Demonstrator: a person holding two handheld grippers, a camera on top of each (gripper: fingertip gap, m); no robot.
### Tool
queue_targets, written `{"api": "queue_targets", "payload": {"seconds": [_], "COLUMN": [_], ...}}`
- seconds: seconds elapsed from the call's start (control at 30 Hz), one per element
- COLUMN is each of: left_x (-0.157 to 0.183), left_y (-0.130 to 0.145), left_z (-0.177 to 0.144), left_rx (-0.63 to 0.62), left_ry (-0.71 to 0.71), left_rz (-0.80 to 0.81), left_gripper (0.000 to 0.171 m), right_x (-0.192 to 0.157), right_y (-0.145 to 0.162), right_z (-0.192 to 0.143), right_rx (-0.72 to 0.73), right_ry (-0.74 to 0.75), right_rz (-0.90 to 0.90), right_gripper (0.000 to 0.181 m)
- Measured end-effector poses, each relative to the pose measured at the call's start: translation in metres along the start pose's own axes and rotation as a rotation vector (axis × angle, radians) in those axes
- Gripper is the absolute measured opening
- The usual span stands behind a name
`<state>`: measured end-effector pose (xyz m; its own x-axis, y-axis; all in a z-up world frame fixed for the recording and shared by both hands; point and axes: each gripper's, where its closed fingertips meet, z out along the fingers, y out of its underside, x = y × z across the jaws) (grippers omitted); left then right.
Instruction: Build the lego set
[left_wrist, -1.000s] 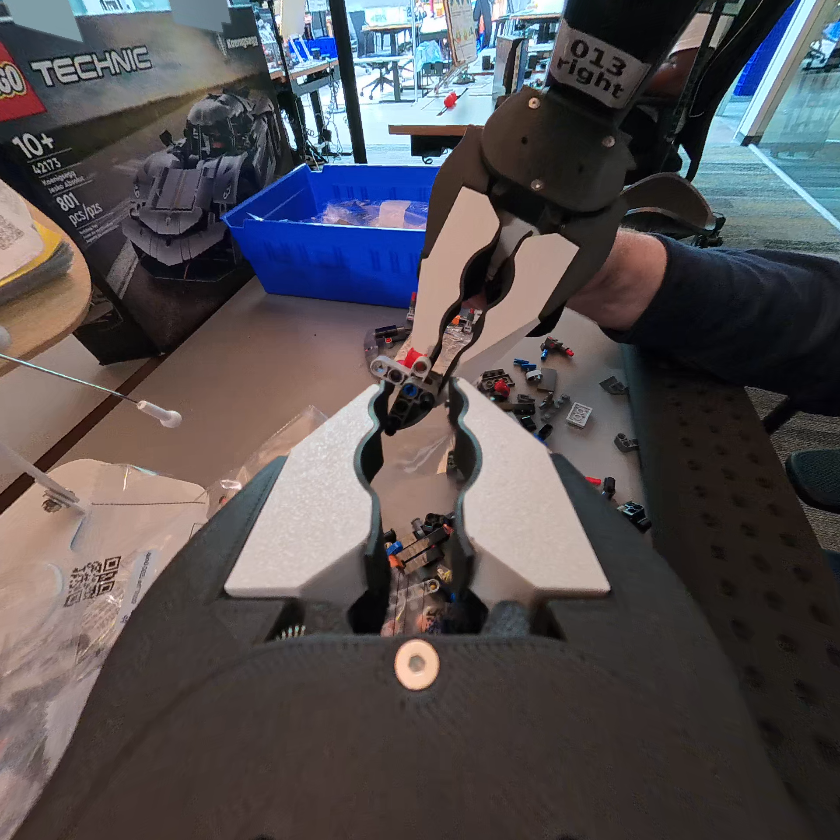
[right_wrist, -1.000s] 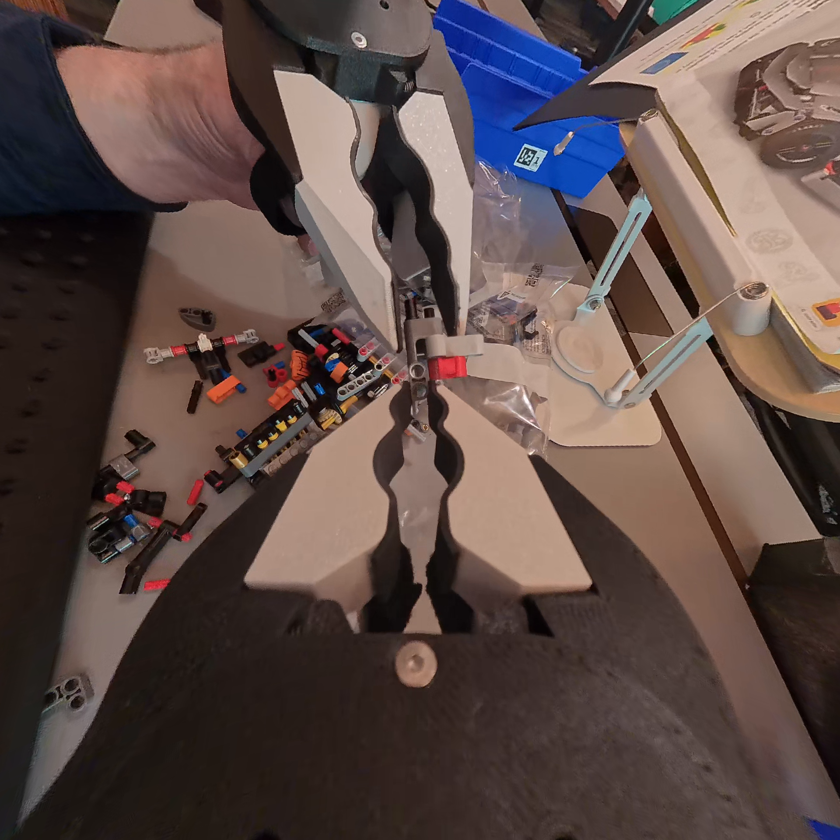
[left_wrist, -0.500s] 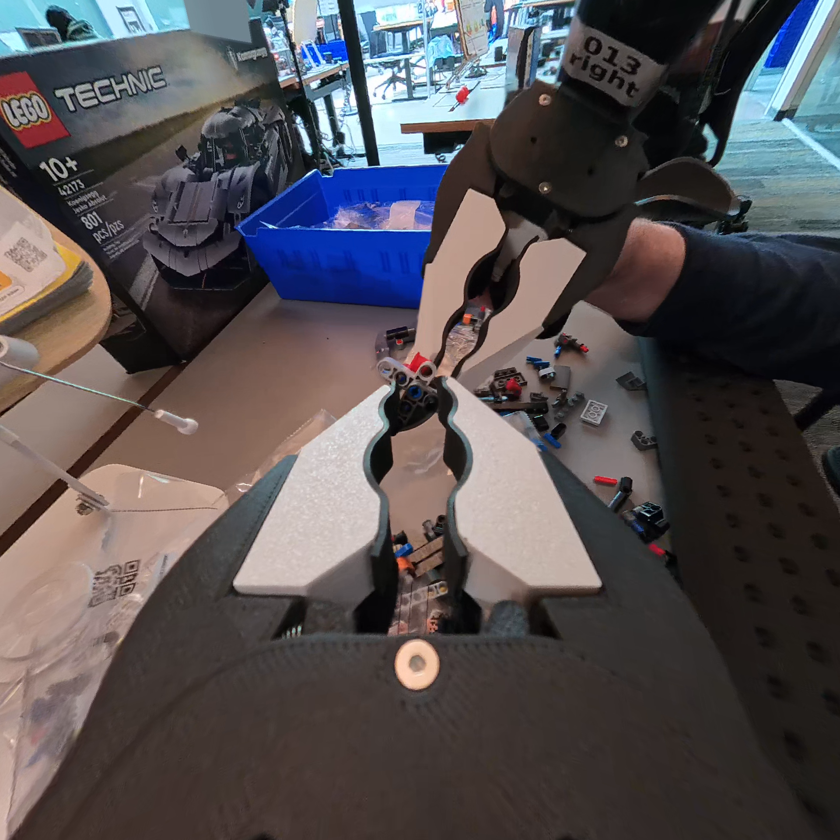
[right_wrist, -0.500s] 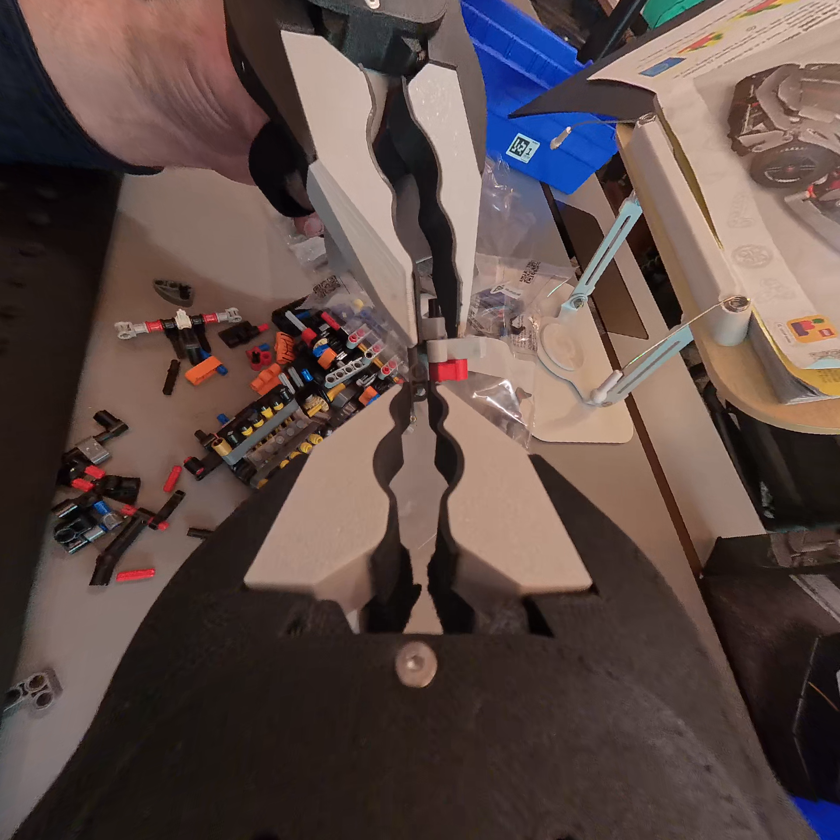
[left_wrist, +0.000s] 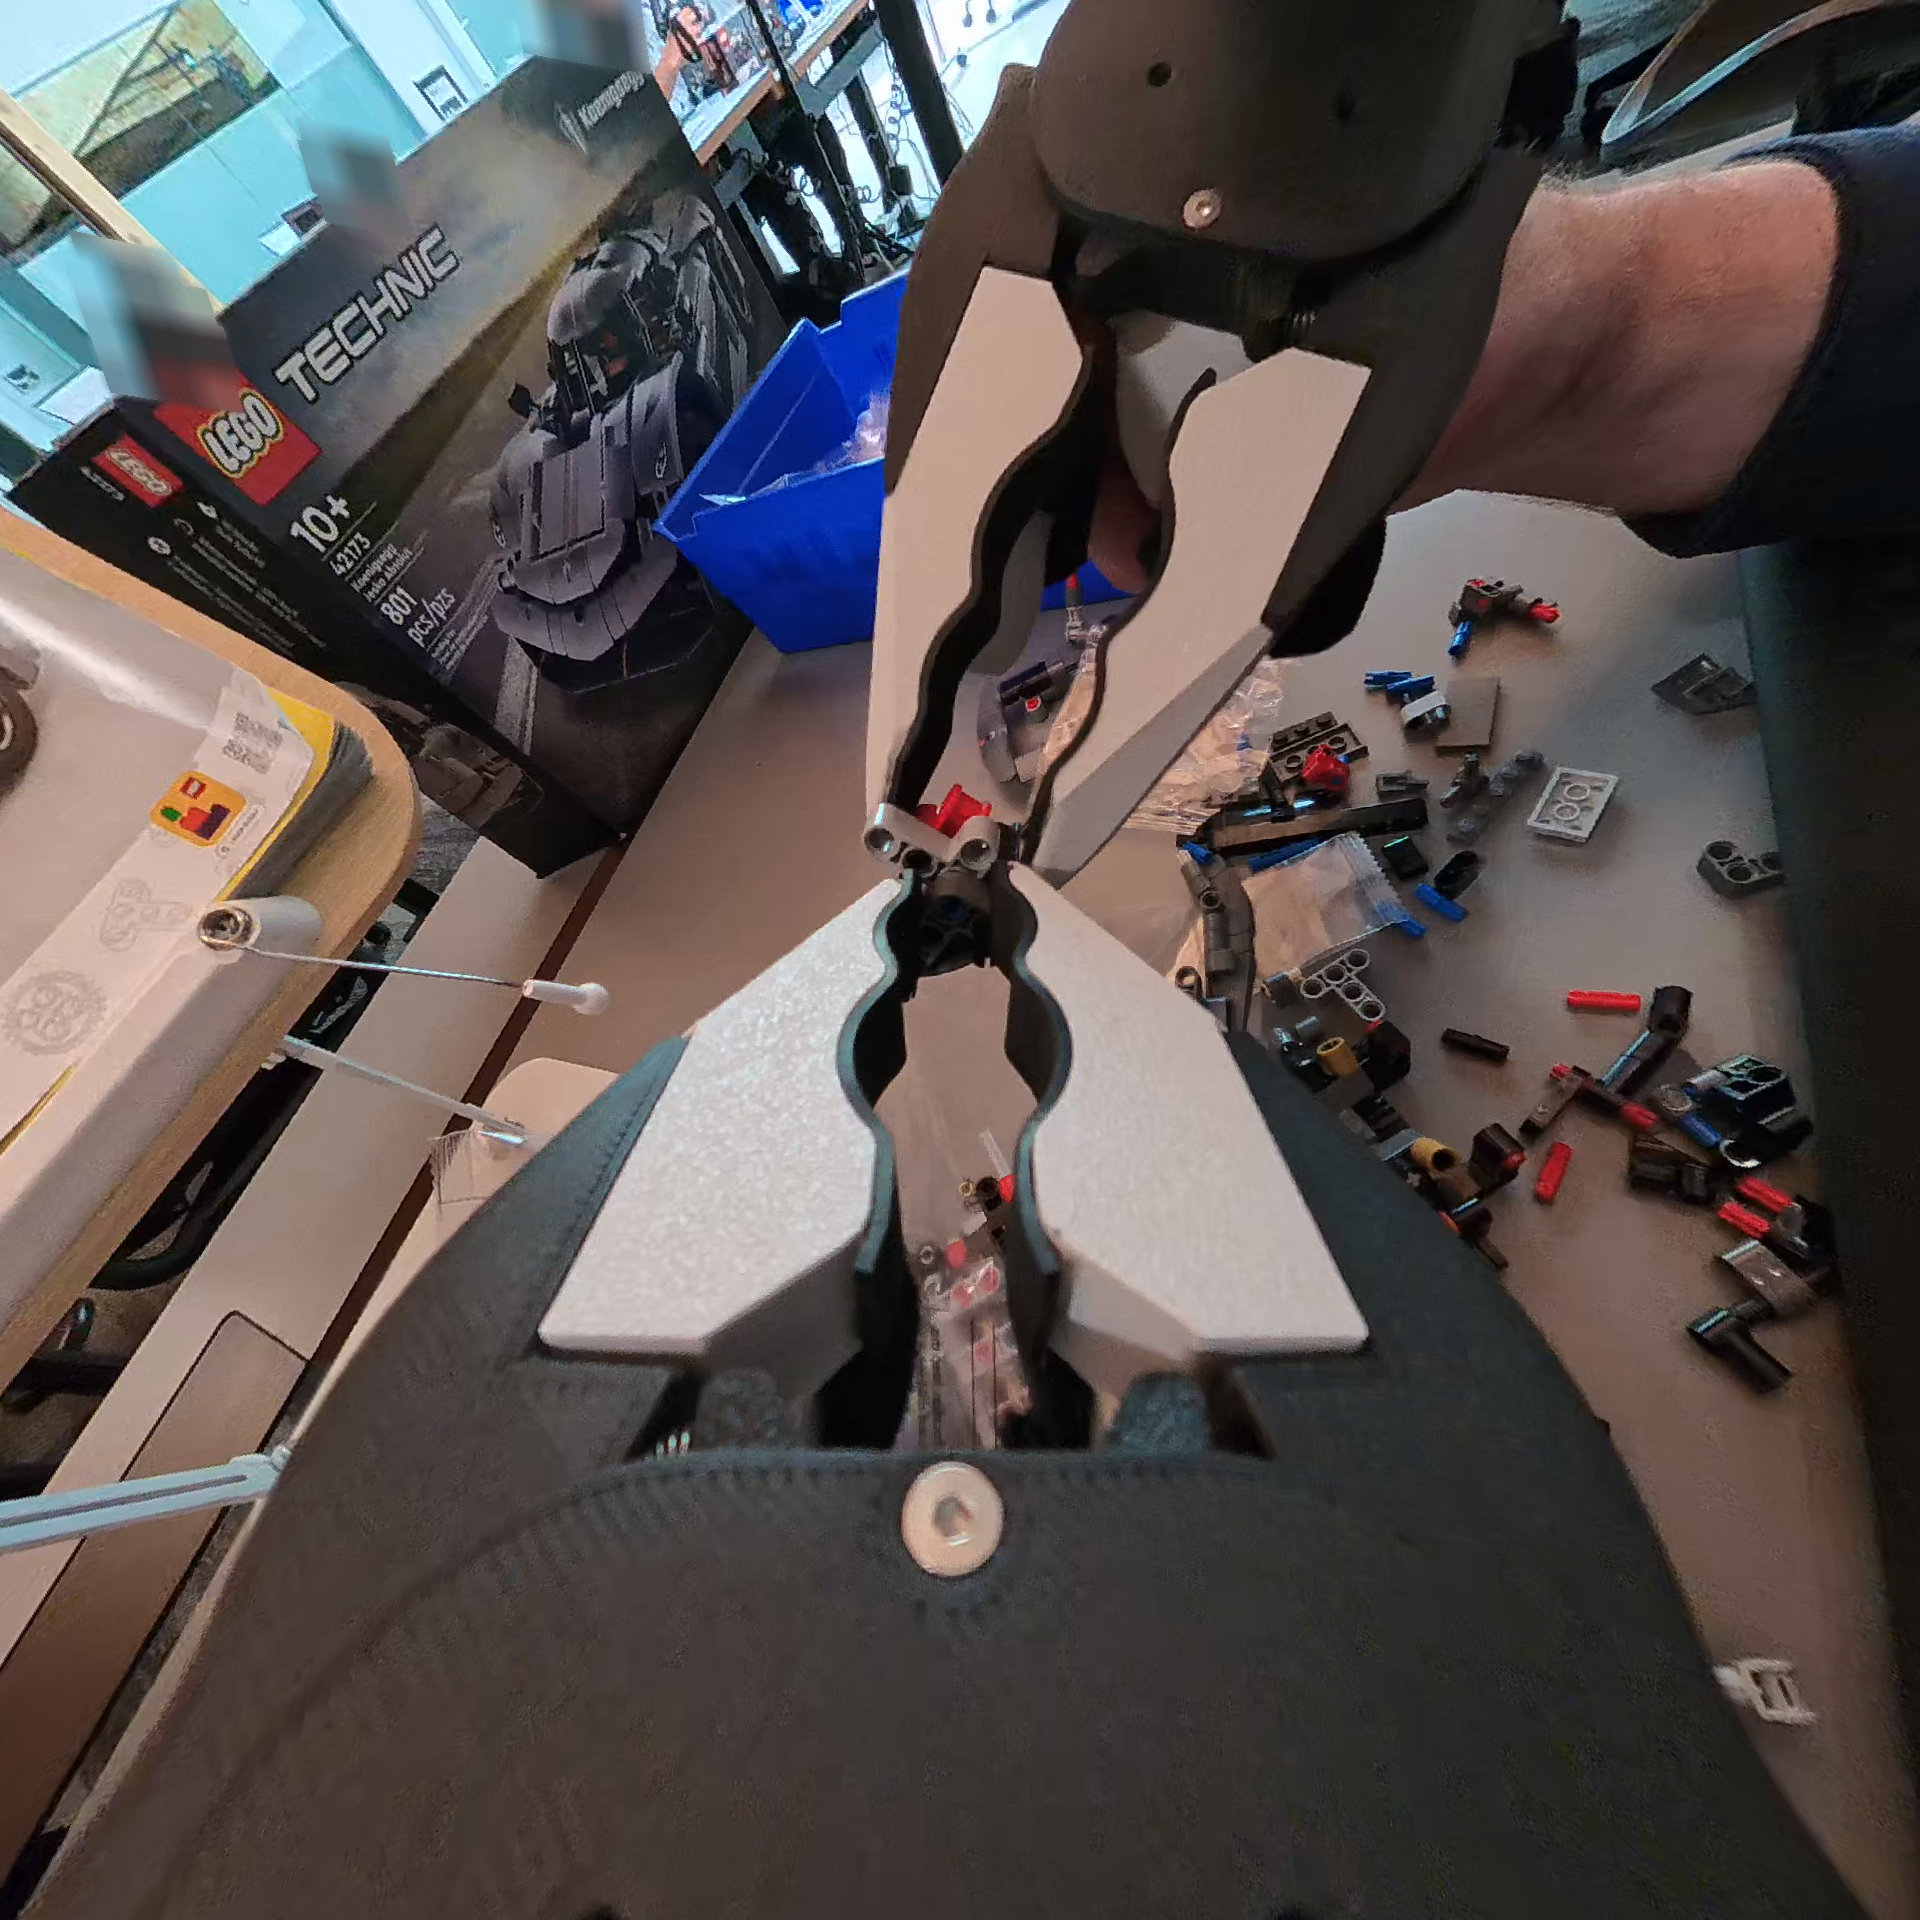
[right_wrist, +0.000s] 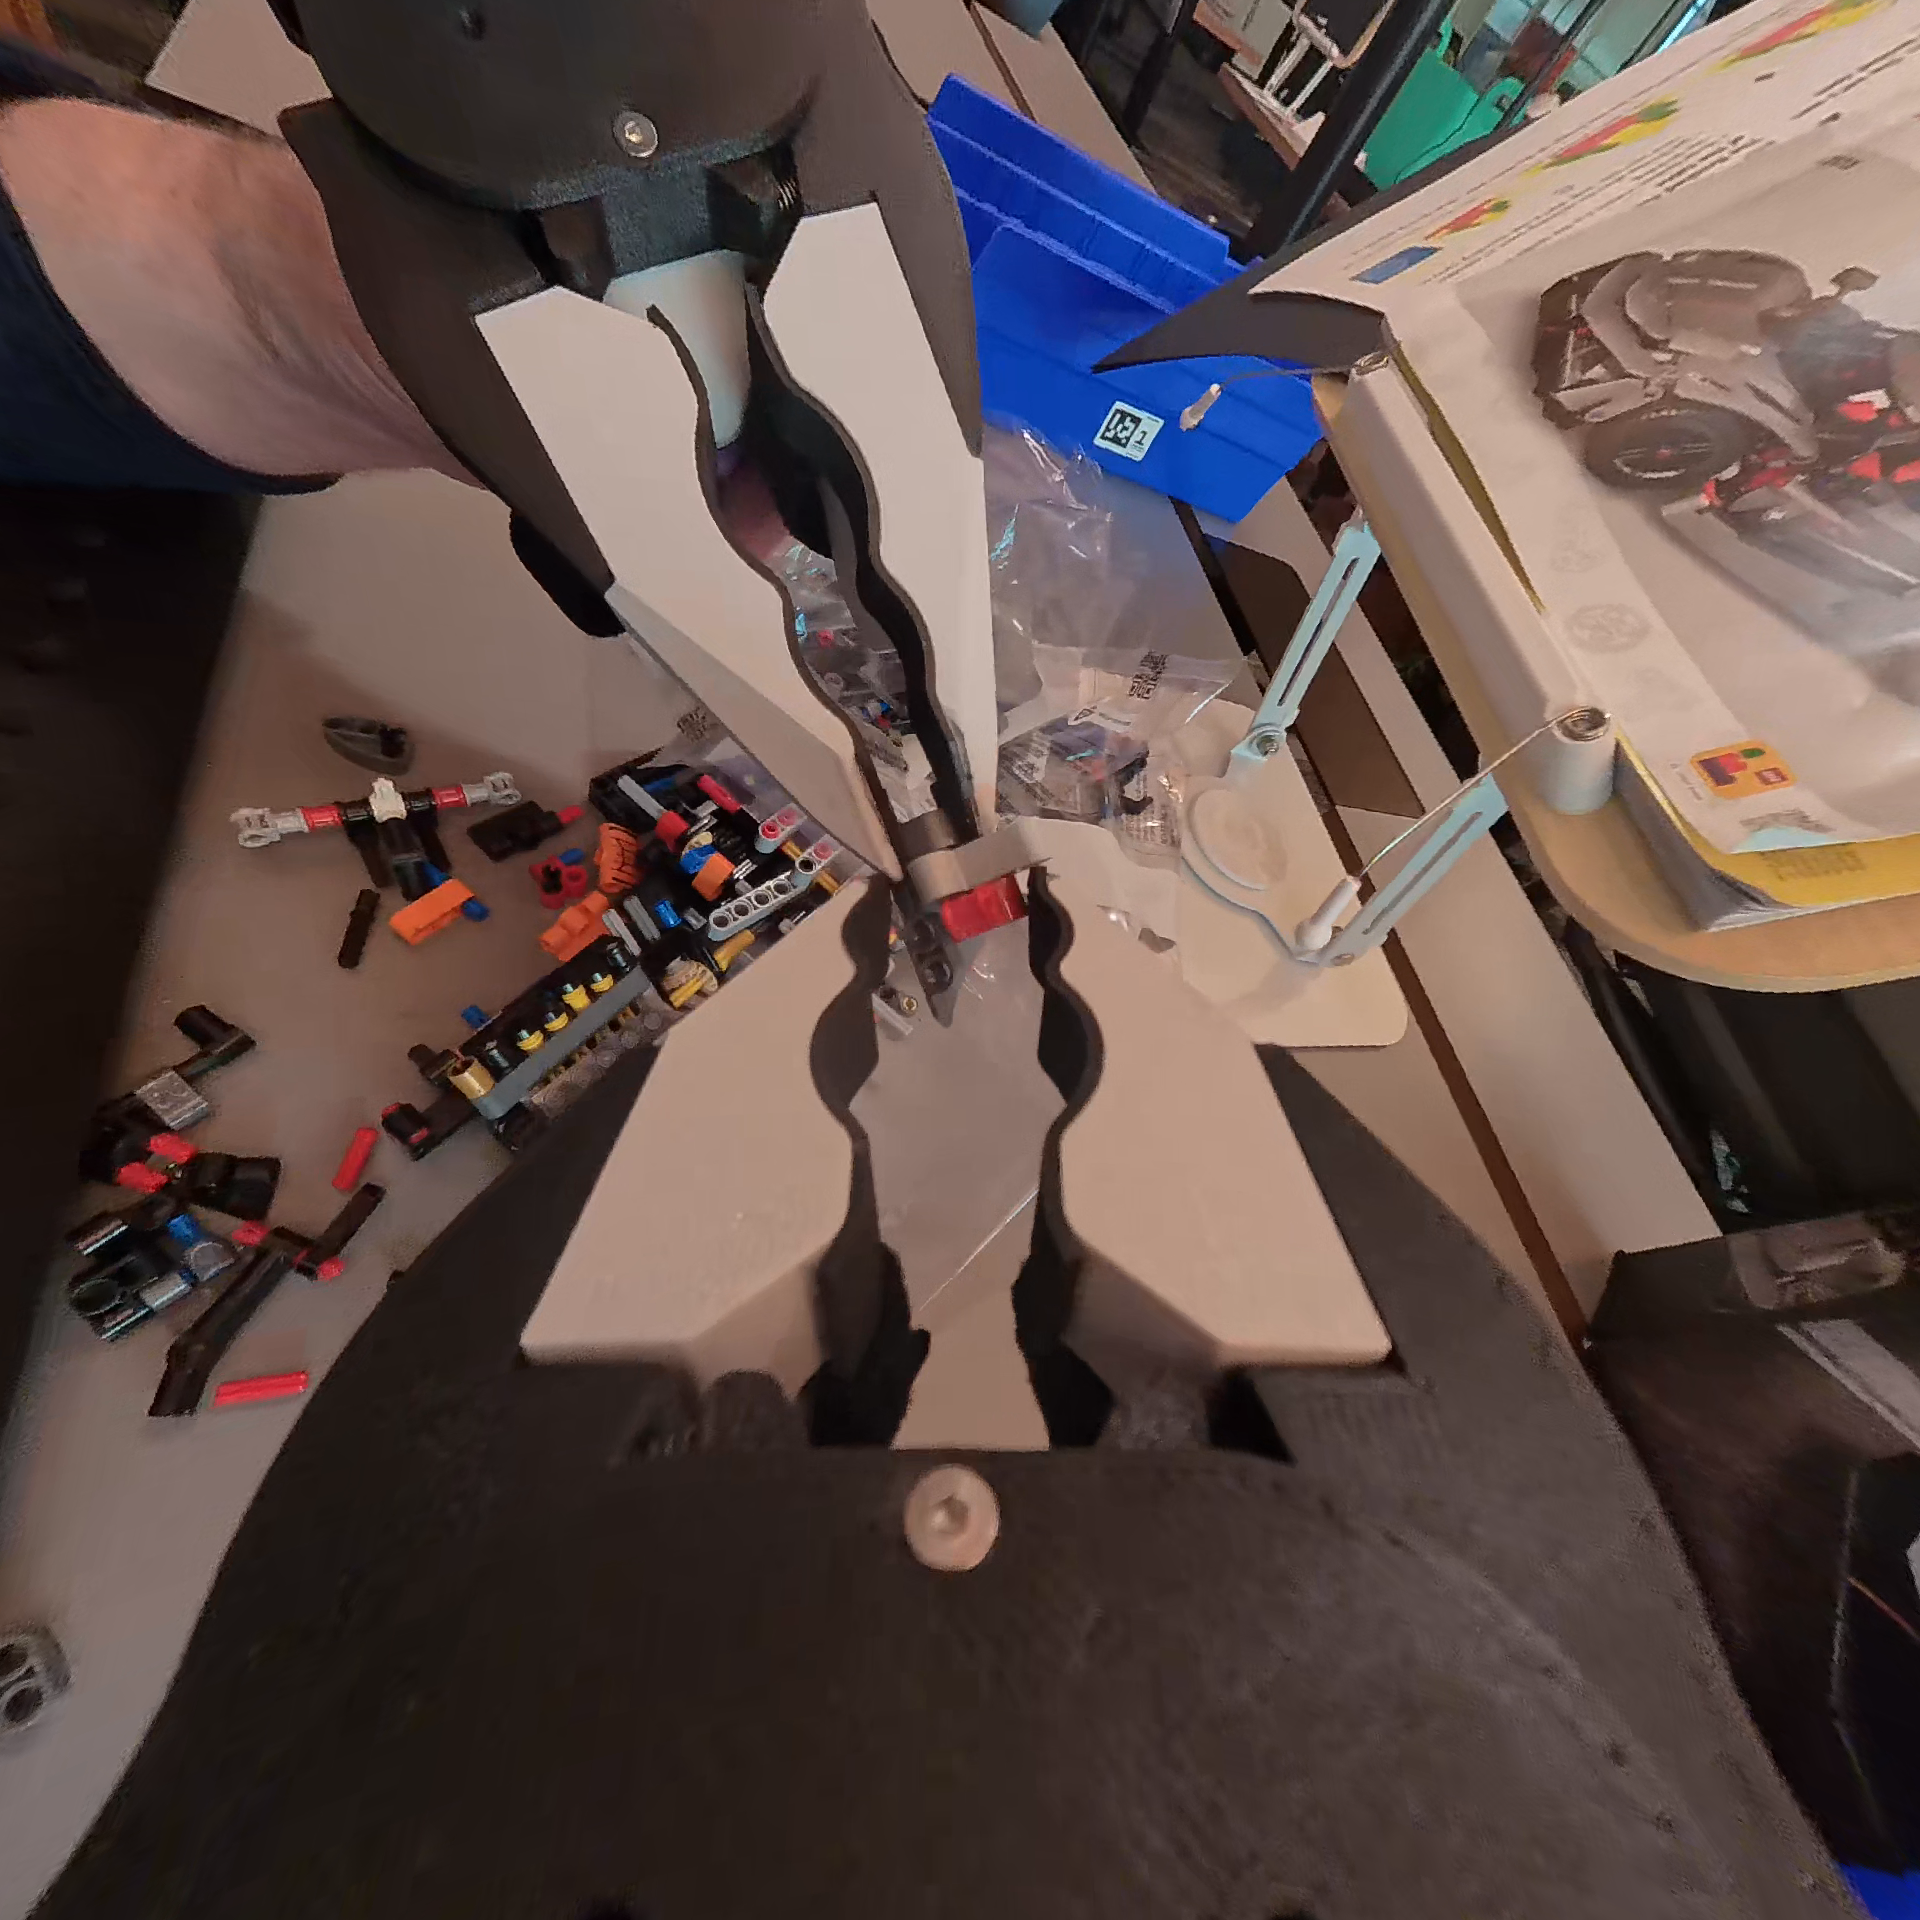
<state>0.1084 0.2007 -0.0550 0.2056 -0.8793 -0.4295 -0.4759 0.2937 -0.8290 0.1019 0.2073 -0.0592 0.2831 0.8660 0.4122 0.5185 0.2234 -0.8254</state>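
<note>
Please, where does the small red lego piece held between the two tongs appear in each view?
Left wrist view: the small red lego piece sits above centre, just beyond the left tongs.
Right wrist view: it sits at centre, at the right tongs tips.
Shared landmark: the blue plastic bin behind.

My left gripper (left_wrist: 951, 914) clamps dark lego assembly (left_wrist: 948, 923) at fingertips. Right gripper (left_wrist: 961, 831) opposite, tips meeting same assembly at grey beam (left_wrist: 925, 836), red piece (left_wrist: 956, 805). Loose parts (left_wrist: 1507, 997) scattered on table (left_wrist: 748, 790).
</note>
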Motion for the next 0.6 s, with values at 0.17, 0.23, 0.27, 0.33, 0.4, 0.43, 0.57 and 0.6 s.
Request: {"api": "queue_targets", "payload": {"seconds": [0.17,0.23,0.27,0.33,0.4,0.43,0.57,0.6], "left_x": [0.002,0.003,0.003,0.004,0.006,0.007,0.012,0.013], "left_y": [-0.001,-0.001,0.000,0.000,0.001,0.001,0.000,-0.002], "left_z": [-0.001,-0.001,-0.001,-0.001,-0.001,-0.001,-0.003,-0.004], "left_rx": [-0.004,-0.009,-0.013,-0.015,-0.018,-0.018,-0.013,-0.002], "left_ry": [-0.002,-0.003,-0.003,0.001,0.012,0.017,0.035,0.040], "left_rz": [0.030,0.043,0.051,0.059,0.070,0.080,0.110,0.114], "left_gripper": [0.010,0.010,0.010,0.010,0.010,0.010,0.010,0.009], "right_x": [-0.001,-0.002,-0.001,-0.002,-0.003,-0.004,-0.012,-0.013], "right_y": [-0.003,-0.002,-0.002,-0.001,-0.001,-0.001,-0.001,-0.003], "right_z": [-0.001,0.000,0.000,0.000,0.001,0.002,0.001,0.000], "right_rx": [0.022,0.022,0.018,0.015,0.014,0.015,0.026,0.038], "right_ry": [-0.024,-0.030,-0.025,-0.024,-0.036,-0.048,-0.098,-0.112], "right_rz": [0.033,0.045,0.041,0.031,0.039,0.043,0.053,0.064], "right_gripper": [0.024,0.027,0.030,0.031,0.033,0.034,0.029,0.029]}}
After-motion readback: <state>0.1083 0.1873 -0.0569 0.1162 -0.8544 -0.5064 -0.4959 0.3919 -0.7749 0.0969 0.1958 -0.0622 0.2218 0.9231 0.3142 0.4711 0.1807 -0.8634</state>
